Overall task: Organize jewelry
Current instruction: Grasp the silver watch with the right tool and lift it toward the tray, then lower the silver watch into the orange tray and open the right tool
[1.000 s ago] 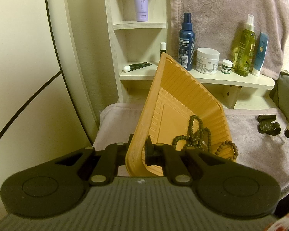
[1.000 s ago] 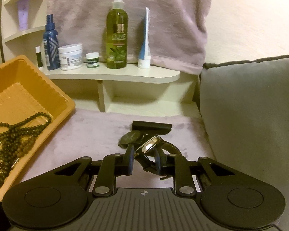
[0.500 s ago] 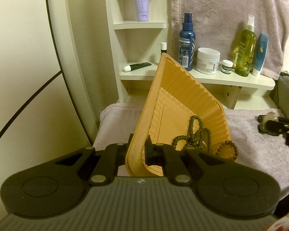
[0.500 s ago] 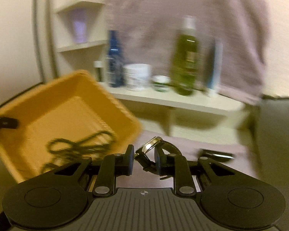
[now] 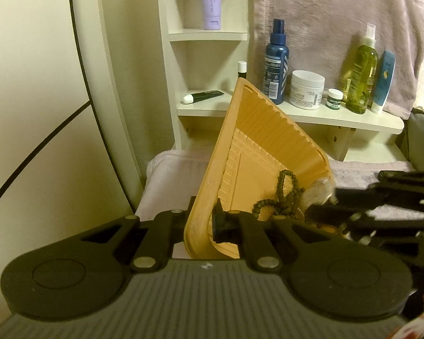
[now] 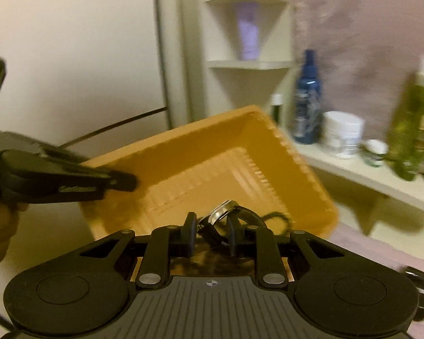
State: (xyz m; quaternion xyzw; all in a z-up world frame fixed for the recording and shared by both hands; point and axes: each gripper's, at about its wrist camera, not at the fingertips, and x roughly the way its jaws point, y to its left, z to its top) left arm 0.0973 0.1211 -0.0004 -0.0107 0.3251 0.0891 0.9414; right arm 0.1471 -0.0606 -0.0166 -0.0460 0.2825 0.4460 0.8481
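Note:
My left gripper (image 5: pixel 202 220) is shut on the near rim of an orange plastic tray (image 5: pixel 257 152) and holds it tilted up. Dark green bead strands (image 5: pixel 282 195) lie in the tray's low corner. My right gripper (image 6: pixel 210 233) is shut on a wristwatch (image 6: pixel 222 212) with a silver case and black strap, held over the tray (image 6: pixel 206 163). In the left wrist view the right gripper (image 5: pixel 322 209) reaches into the tray from the right, and the watch shows as a pale blur (image 5: pixel 318 190).
A cream shelf (image 5: pixel 339 118) behind the tray holds a blue spray bottle (image 5: pixel 277 65), a white jar (image 5: pixel 306 89), a green bottle (image 5: pixel 360 76) and a blue tube (image 5: pixel 383 82). A mauve cloth (image 5: pixel 172 175) covers the surface below. A dark object (image 6: pixel 418 275) lies on it at right.
My right gripper has carried the watch leftward from the cloth to above the tray. The left gripper has kept the tray tilted in the same place.

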